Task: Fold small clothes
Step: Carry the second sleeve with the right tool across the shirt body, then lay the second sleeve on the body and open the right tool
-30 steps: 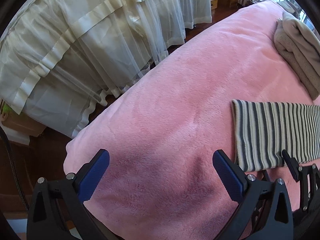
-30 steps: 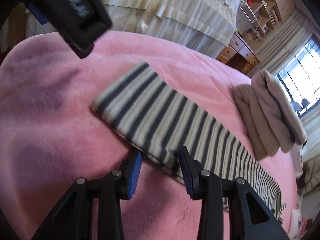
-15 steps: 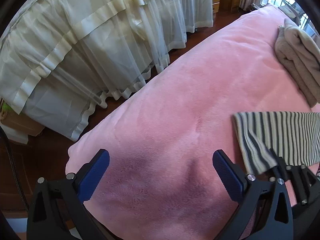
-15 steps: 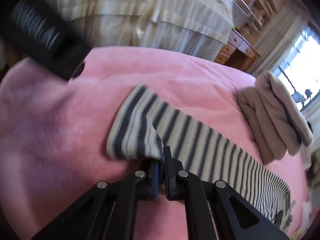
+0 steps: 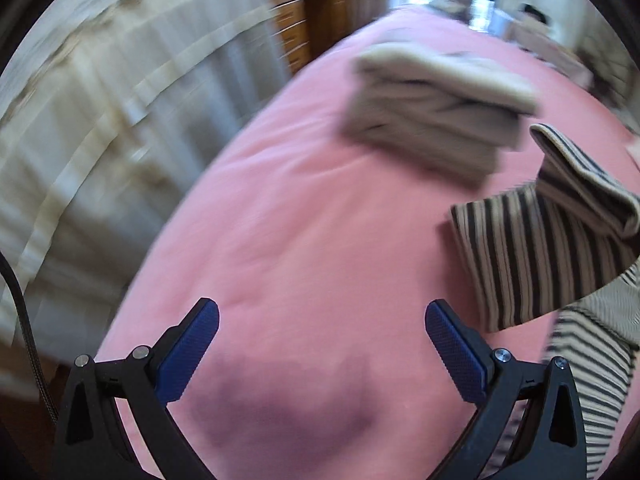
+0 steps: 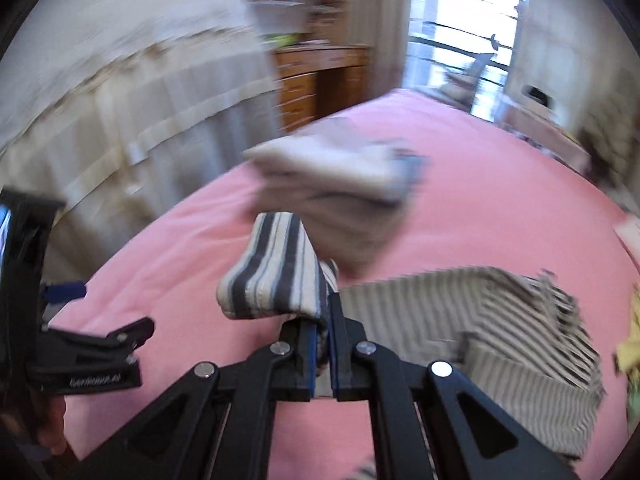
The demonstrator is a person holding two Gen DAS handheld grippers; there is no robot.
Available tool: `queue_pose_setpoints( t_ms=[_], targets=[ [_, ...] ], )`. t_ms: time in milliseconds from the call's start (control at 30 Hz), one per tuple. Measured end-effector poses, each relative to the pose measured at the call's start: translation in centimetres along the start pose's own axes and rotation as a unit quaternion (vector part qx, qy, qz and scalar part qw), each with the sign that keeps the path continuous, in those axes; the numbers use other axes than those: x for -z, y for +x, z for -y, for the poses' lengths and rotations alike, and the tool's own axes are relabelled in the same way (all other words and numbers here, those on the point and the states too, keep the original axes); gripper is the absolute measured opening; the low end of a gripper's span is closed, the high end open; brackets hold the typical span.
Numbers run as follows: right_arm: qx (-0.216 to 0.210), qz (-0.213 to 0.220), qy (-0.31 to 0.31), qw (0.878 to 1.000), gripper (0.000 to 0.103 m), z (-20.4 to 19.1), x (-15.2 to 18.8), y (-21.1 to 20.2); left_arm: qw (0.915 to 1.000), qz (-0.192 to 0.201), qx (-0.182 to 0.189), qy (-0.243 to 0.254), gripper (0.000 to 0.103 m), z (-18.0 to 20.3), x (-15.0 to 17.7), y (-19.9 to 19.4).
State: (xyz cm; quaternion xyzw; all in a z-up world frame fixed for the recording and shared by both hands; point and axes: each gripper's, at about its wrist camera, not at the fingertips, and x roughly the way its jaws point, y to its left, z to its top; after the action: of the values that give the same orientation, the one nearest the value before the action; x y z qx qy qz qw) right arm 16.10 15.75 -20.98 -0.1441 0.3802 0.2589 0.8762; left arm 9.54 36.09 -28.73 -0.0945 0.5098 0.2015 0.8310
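A grey-and-cream striped garment (image 6: 500, 332) lies on the pink blanket (image 6: 480, 184). My right gripper (image 6: 324, 332) is shut on one end of it (image 6: 272, 276) and holds that end lifted and folded over the rest. In the left wrist view the striped garment (image 5: 532, 256) is at the right, its lifted end curling up. My left gripper (image 5: 320, 344) is open and empty, low over bare pink blanket (image 5: 300, 220), to the left of the garment.
A folded beige garment (image 6: 340, 184) lies farther back on the blanket; it also shows in the left wrist view (image 5: 436, 120). A cream frilled bed skirt (image 5: 100, 140) and a wooden dresser (image 6: 316, 80) stand to the left. A yellow item (image 6: 630, 344) lies at the right edge.
My right gripper closed on the striped garment's end, lifted it and carried it over toward the other end. Both views swung toward the window; the left gripper stayed open.
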Motion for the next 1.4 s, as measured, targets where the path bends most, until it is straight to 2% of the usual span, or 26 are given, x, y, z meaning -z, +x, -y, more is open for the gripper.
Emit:
queue_pose_setpoints(
  t_ms=[133,300,467,567,667,833,1000,1133,1200,1333,1400],
  targets=[
    [0.056,0.011,0.066,0.996,0.004,9.4,0.5,-1.9,0.9981,0.010,0.043,0.043,0.103,7.5,-1.9,-0.2],
    [0.089,0.023,0.141,0.986,0.004,18.6,2.3,-4.2,0.9937,0.011,0.073,0.085,0.103,16.3,-2.6,0.0],
    [0.091,0.051,0.185,0.977,0.004,24.3,3.6,-7.2,0.9901,0.003,0.085,0.112,0.103,22.4,-2.1,0.0],
    [0.110,0.072,0.198,0.971,0.004,27.0,4.5,-8.9,0.9880,0.003,0.088,0.127,0.103,25.7,-1.5,-0.2],
    [0.127,0.070,0.230,0.962,0.004,30.4,6.7,-9.5,0.9862,0.006,0.088,0.140,0.103,28.3,-0.7,-0.3],
    [0.135,0.034,0.312,0.940,0.004,36.7,13.4,-8.4,0.9841,-0.004,0.085,0.156,0.103,32.1,0.5,0.6],
    [0.099,-0.053,0.410,0.905,0.007,41.2,22.3,-3.7,0.9820,-0.014,0.072,0.174,0.103,34.9,1.0,2.8],
    [0.106,-0.118,0.436,0.886,0.011,42.2,26.7,-1.2,0.9812,-0.022,0.058,0.183,0.103,36.2,1.1,4.1],
    [0.113,-0.122,0.431,0.887,0.015,42.0,27.4,-1.4,0.9806,-0.023,0.053,0.187,0.103,36.5,1.1,4.5],
    [0.160,-0.122,0.382,0.902,0.040,41.9,26.8,-2.4,0.9795,-0.021,0.043,0.196,0.103,37.1,0.9,4.9],
    [0.167,-0.115,0.362,0.910,0.049,42.1,26.2,-2.8,0.9790,-0.021,0.043,0.198,0.103,37.2,0.7,4.8]
  ],
)
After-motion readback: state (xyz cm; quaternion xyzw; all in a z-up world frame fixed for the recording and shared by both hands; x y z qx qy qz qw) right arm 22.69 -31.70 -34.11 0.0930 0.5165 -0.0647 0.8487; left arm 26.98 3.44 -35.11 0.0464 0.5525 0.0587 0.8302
